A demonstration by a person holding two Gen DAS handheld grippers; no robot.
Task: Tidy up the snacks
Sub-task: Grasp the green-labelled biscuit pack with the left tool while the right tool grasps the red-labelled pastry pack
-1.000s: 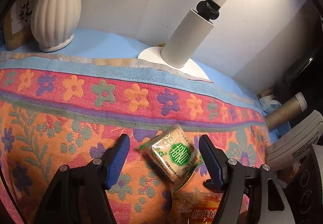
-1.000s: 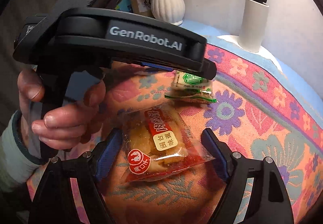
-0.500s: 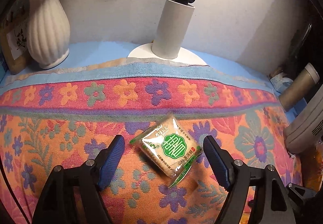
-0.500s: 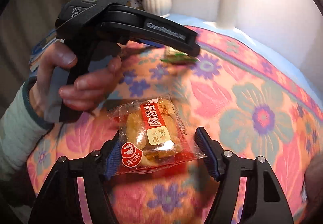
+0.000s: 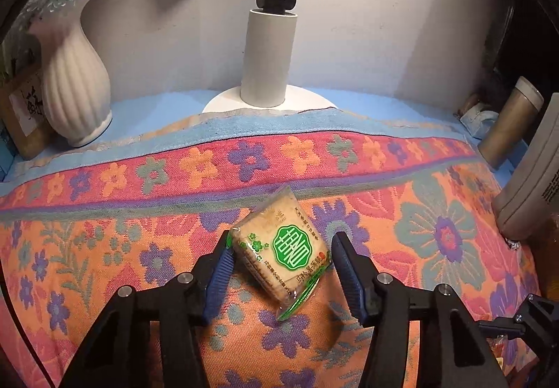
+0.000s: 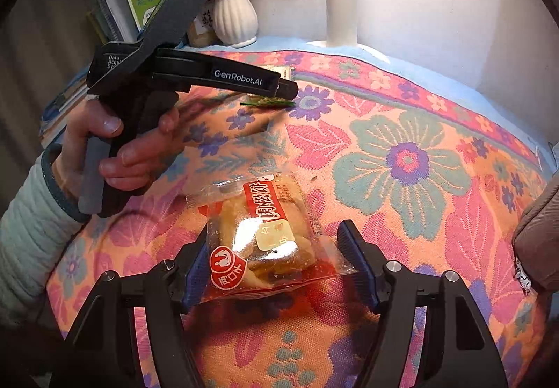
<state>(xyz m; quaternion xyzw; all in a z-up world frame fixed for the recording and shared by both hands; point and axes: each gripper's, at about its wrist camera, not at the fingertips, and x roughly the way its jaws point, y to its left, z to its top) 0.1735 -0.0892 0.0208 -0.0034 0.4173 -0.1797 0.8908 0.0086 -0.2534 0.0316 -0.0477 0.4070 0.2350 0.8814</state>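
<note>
Left wrist view: the left gripper (image 5: 281, 269) has just been closing its jaws around the green cracker pack (image 5: 281, 250). The pack lies tilted on the flowered cloth (image 5: 104, 213) that covers the desk. The left blue pad touches the pack's edge. The right pad sits just beside the other edge, and I cannot tell if it presses yet. The pack sits crooked between the pads, so it may twist or pop out when it is squeezed. A white vase (image 5: 75, 87) and a lamp base (image 5: 269, 101) stand well behind.

Right wrist view: the right gripper (image 6: 276, 258) has its jaws partly spread, with the red snack bag (image 6: 263, 234) between them. The left pad touches the bag's side. The clear flap on the right reaches the other pad. The bag is soft and shiny, so the pads may catch only the thin flap and the bag may slip. A hand (image 6: 111, 150) holds the other gripper close by, so the two could bump.
</note>
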